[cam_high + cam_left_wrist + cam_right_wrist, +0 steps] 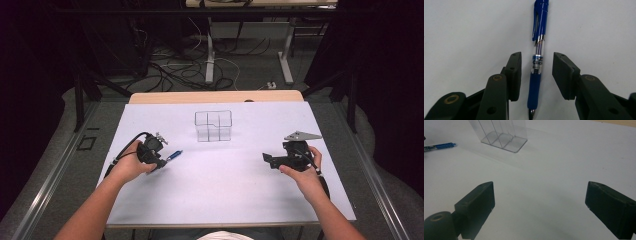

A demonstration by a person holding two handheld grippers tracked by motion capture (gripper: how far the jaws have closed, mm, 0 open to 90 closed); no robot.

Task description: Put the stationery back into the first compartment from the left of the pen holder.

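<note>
Left tool (536,75) straddling blue pen (537,60), pads untouching, white table (225,190)

High view looks down on the table (215,200); both gripper views skim it, sharing the pen (537,62).

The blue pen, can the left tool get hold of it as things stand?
Probably yes. The blue pen lies flat on the table between the left tool's open jaws, a gap on each side, nothing blocking.

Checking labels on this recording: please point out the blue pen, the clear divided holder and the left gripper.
blue pen (534,82): left gripper view, on its rubber grip.
clear divided holder (214,126): high view, on its front wall.
left gripper (536,75): left gripper view, midway between its fingertips.
</note>
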